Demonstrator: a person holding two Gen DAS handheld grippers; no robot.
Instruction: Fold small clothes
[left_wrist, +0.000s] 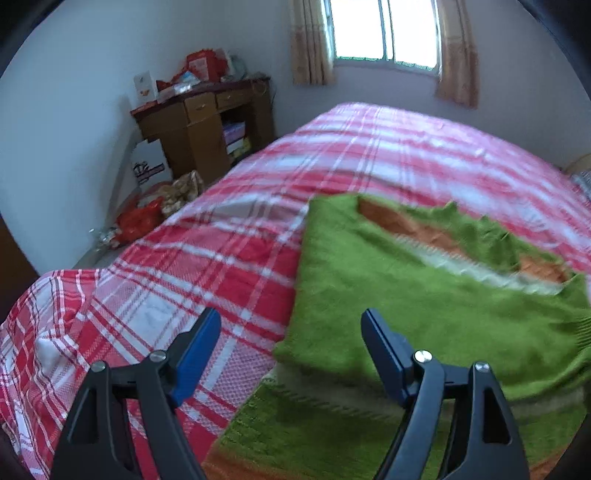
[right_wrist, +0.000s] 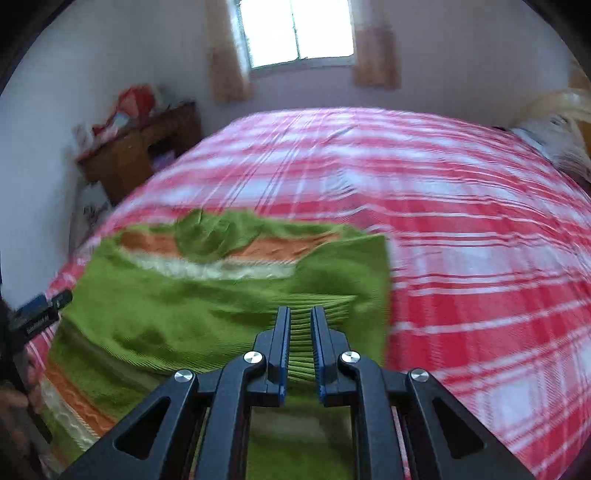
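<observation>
Pinching the ribbed hem of the green sweater (right_wrist: 207, 310), the right gripper (right_wrist: 300, 314) has its two blue-lined fingers (right_wrist: 282, 343) nearly together, with the ribbed cloth caught between them. The fold it holds lies over the rest of the garment, so the sweater is doubled there.

The left gripper (left_wrist: 290, 325) has its fingers (left_wrist: 197, 354) wide apart and holds nothing. It hangs just above the bed, one finger over the bedsheet (left_wrist: 229, 236) and the other over the left side of the sweater (left_wrist: 406, 295).

The sweater lies on the near part of the bed, close to its left edge. Orange and pale stripes show at its far side and also at its near side. The red and white checked bedsheet (right_wrist: 461, 221) covers the whole bed.

Beyond the left edge of the bed a brown wooden desk (left_wrist: 207, 125) stands against the wall, with red bags on top. A window (right_wrist: 295, 29) with beige curtains is in the far wall.
</observation>
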